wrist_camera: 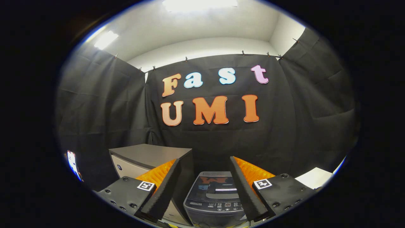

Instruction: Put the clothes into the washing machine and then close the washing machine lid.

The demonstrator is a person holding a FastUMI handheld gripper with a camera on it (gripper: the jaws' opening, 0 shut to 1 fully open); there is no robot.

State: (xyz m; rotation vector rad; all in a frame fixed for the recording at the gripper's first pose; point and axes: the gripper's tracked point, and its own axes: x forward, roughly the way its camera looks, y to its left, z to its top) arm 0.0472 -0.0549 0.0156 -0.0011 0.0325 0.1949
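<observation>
The claw (pixel 205 186) is held with its two fingers spread wide apart, and nothing is gripped between them. The washing machine (pixel 214 199) is seen in the gap between the fingers, just ahead of them and below; its dark lid (pixel 215 186) lies flat and shut over the tub, and a control panel (pixel 218 206) runs along the near edge of the top. To the left of the washing machine, just beside it, a grey cabinet (pixel 148 156) is seen, partly hidden by the left finger. To the right of the washing machine, beyond the right finger, a white flat surface (pixel 316 177) is seen. Black cloth is hung behind the washing machine.
</observation>
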